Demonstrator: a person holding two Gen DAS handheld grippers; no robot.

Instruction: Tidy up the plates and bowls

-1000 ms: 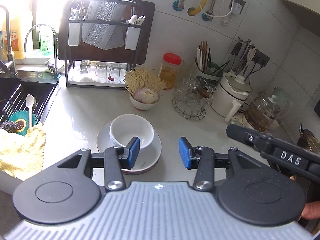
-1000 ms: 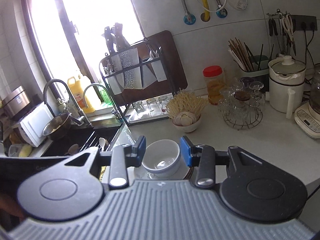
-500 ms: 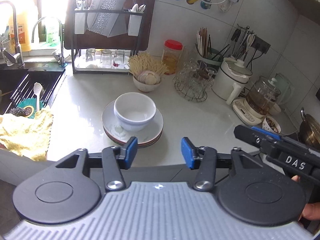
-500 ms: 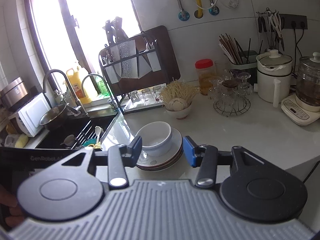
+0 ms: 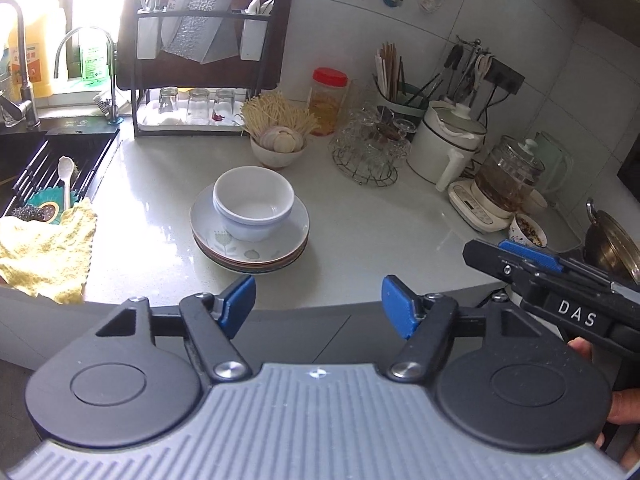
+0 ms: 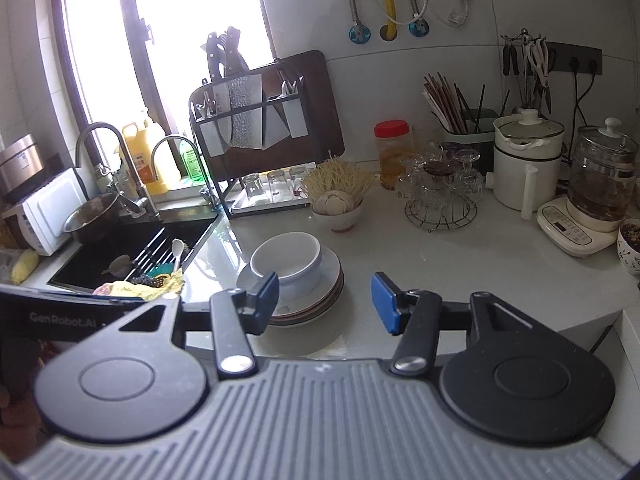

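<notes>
Two nested bowls (image 5: 253, 204) sit on plates (image 5: 250, 250), seemingly beyond the left fingers (image 5: 239, 303).

Bright window (image 6: 168, 40) over dark sink (image 6: 132, 252); white tiled wall (image 6: 440, 60), pale countertop (image 6: 480, 264).

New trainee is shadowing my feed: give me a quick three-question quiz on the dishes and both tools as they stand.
1. True or false: the white bowls sit on the stack of plates.
2. What does the left tool hold?
3. Nearest the sink: A) yellow cloth, B) glass kettle, C) red-lidded jar?

Key: 1 true; 2 nothing, and the right tool is empty too; 3 A.
</notes>
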